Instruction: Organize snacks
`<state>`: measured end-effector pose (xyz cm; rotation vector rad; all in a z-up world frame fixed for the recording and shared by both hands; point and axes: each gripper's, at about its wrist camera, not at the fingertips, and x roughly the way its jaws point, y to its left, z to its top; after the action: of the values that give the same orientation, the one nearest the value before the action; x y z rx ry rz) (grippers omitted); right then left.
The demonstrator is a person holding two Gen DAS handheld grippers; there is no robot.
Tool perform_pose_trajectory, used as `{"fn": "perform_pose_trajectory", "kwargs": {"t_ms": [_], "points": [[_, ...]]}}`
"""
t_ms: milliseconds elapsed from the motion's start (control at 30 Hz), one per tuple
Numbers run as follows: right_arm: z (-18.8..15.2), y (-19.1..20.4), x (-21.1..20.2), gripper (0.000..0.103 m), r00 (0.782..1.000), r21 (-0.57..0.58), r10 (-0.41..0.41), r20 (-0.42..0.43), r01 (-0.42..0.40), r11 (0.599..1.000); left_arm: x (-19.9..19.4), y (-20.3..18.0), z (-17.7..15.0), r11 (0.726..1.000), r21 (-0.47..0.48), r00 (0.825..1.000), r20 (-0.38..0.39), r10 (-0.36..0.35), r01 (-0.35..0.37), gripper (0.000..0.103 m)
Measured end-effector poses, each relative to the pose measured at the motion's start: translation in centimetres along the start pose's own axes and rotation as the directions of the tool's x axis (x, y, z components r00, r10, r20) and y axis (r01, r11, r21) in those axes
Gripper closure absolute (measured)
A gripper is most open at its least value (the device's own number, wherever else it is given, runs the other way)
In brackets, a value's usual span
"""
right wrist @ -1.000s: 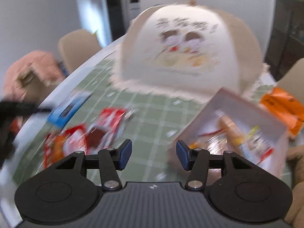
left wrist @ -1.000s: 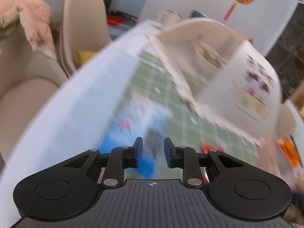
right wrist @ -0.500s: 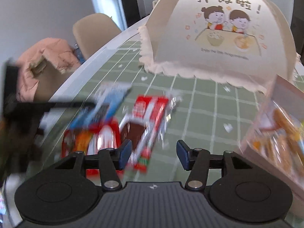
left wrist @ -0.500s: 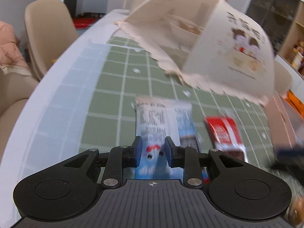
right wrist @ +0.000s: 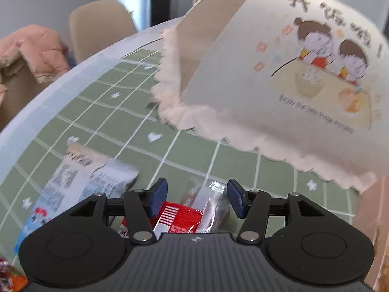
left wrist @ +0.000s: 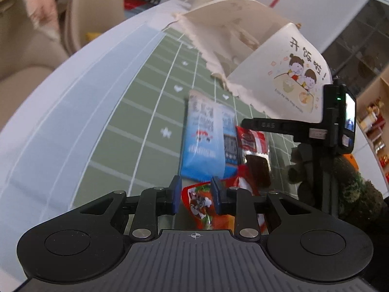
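A blue and white snack bag (left wrist: 206, 141) lies on the green checked cloth; it also shows in the right wrist view (right wrist: 73, 182). Beside it lies a red snack packet (left wrist: 252, 143), seen close in the right wrist view (right wrist: 180, 221). An orange-red snack bag (left wrist: 201, 202) lies nearest me. My left gripper (left wrist: 195, 194) is open, low over the orange-red bag, holding nothing. My right gripper (right wrist: 197, 197) is open wide, its fingers either side of the red packet's end. The right gripper's body (left wrist: 323, 131) shows in the left wrist view.
A cream mesh food cover (right wrist: 279, 73) with a cartoon print stands behind the snacks. A pink box edge (right wrist: 379, 219) is at the right. The white table rim (left wrist: 73, 97) curves on the left, with beige chairs (right wrist: 99, 26) and a pink jacket (right wrist: 31, 48) beyond.
My left gripper has pulled back toward the orange-red bag. My right gripper has swung left and down over the red packet. Both stay open.
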<state>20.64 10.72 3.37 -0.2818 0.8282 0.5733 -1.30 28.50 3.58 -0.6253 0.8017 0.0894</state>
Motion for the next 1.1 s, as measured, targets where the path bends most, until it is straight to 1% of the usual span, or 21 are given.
{"fn": "perform_pose_trajectory", "kwargs": {"t_ms": [33,67,133,200,267,333,400,433,533,600,633,700,733,800,867,900,967,1000,1033,1100], "points": [[-0.3,0.1,-0.6,0.059,1.000,-0.010,0.022,-0.006,-0.022,1.000,-0.2,0.0,-0.1,1.000,-0.012,1.000,0.001,0.003,-0.003,0.074],[-0.9,0.4,-1.4,0.070,0.999,-0.028,0.042,-0.014,-0.043,0.999,-0.5,-0.2,-0.3,1.000,-0.018,1.000,0.006,0.003,-0.003,0.074],[-2.4,0.9,-3.1,0.072,0.996,-0.060,0.086,-0.031,-0.088,0.994,-1.2,-0.5,-0.5,1.000,-0.012,1.000,0.013,-0.002,0.003,0.074],[-4.4,1.5,-5.0,0.072,0.993,-0.094,0.109,-0.045,-0.112,0.989,-1.6,-1.5,-0.7,1.000,0.026,1.000,0.002,-0.016,0.016,0.074],[-6.6,1.5,-6.8,0.072,0.989,-0.110,0.133,-0.059,-0.139,0.984,-1.6,-3.0,-1.1,0.994,0.095,0.998,-0.026,-0.048,0.051,0.074],[-8.9,1.1,-8.8,0.073,0.986,-0.116,0.153,-0.069,-0.160,0.980,-1.2,-4.9,-1.9,0.978,0.180,0.993,-0.080,-0.089,0.102,0.074],[-10.9,0.6,-10.5,0.073,0.986,-0.133,0.147,-0.076,-0.156,0.979,-0.8,-6.6,-3.1,0.960,0.242,0.985,-0.130,-0.114,0.143,0.074],[-11.8,0.2,-11.4,0.073,0.989,-0.142,0.129,-0.071,-0.138,0.980,-0.6,-7.5,-3.7,0.950,0.271,0.982,-0.151,-0.116,0.154,0.074],[-14.1,-1.4,-14.1,0.073,0.998,-0.126,0.040,-0.039,-0.045,0.991,-0.9,-9.0,-5.4,0.942,0.307,0.981,-0.173,-0.082,0.133,0.074],[-15.4,-3.0,-15.9,0.068,1.000,-0.075,-0.005,-0.014,0.003,0.997,-1.6,-9.1,-6.0,0.948,0.293,0.979,-0.190,-0.067,0.122,0.074],[-16.0,-3.7,-16.7,0.067,1.000,-0.045,-0.004,-0.003,0.004,0.999,-2.1,-9.0,-6.3,0.954,0.278,0.978,-0.200,-0.054,0.110,0.074],[-17.3,-5.0,-18.3,0.058,1.000,0.015,0.008,0.014,-0.008,1.000,-2.9,-8.7,-6.6,0.968,0.240,0.975,-0.220,-0.016,0.070,0.074],[-18.0,-5.4,-19.1,0.057,1.000,0.039,0.009,0.024,-0.010,0.999,-3.4,-8.1,-6.8,0.979,0.202,0.975,-0.221,0.012,0.034,0.074],[-19.4,-5.9,-20.2,0.057,0.999,0.073,0.008,0.036,-0.010,0.997,-4.4,-6.5,-7.3,0.995,0.090,0.976,-0.207,0.067,-0.049,0.074],[-20.7,-6.1,-20.8,0.057,0.999,0.109,0.005,0.035,-0.009,0.994,-5.2,-4.6,-8.3,0.991,-0.040,0.973,-0.197,0.118,-0.128,0.074],[-21.3,-6.2,-21.0,0.057,0.999,0.133,0.009,0.035,-0.014,0.991,-5.4,-3.8,-8.9,0.984,-0.093,0.970,-0.205,0.128,-0.150,0.074],[-22.1,-6.2,-21.1,0.057,0.999,0.168,0.026,0.034,-0.031,0.985,-5.2,-3.2,-10.1,0.976,-0.150,0.963,-0.242,0.119,-0.159,0.074],[-22.5,-6.1,-21.2,0.057,0.999,0.179,0.020,0.035,-0.026,0.984,-5.0,-3.4,-10.6,0.976,-0.153,0.960,-0.254,0.113,-0.156,0.074],[-22.8,-5.9,-21.4,0.057,0.999,0.183,0.004,0.037,-0.011,0.983,-4.9,-3.9,-11.0,0.978,-0.147,0.963,-0.247,0.107,-0.147,0.073],[-23.2,-5.4,-21.5,0.056,0.999,0.169,-0.017,0.043,0.009,0.986,-4.4,-5.4,-11.6,0.989,-0.090,0.967,-0.237,0.091,-0.115,0.067]]}}
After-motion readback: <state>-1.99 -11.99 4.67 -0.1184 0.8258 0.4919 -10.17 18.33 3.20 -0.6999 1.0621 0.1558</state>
